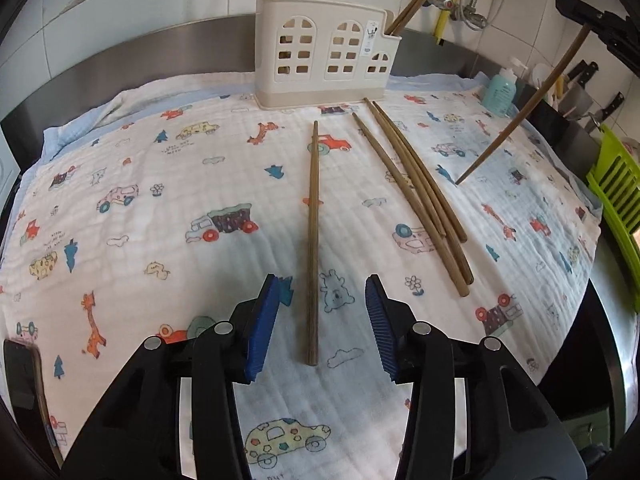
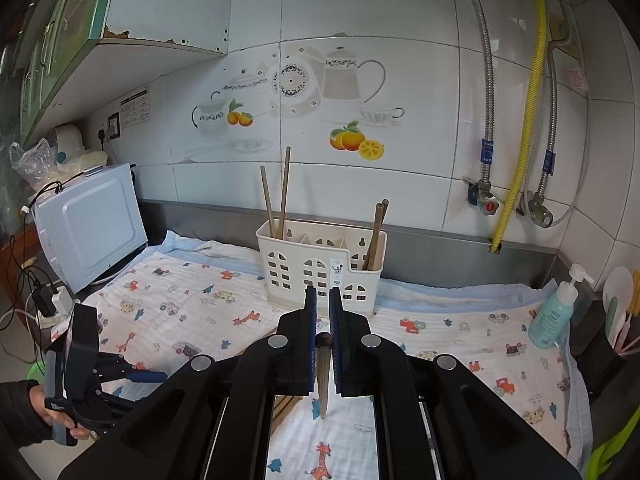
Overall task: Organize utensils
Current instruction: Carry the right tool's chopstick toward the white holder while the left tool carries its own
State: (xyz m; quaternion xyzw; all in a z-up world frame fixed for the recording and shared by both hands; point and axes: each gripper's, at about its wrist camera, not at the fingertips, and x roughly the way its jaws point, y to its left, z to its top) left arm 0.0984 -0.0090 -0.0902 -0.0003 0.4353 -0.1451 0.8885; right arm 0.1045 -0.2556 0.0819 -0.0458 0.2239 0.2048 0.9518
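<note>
A cream utensil holder stands at the back of the patterned cloth; it also shows in the right wrist view, with chopsticks standing in its left and right compartments. My left gripper is open just above the cloth, a single wooden chopstick lying between its fingers. Three more chopsticks lie to the right. My right gripper is shut on a chopstick that hangs tip-down above the cloth; that chopstick shows in the left wrist view too.
A microwave sits at the left, a teal soap bottle at the right. A green rack and knives stand past the cloth's right edge. Pipes and valves run on the tiled wall.
</note>
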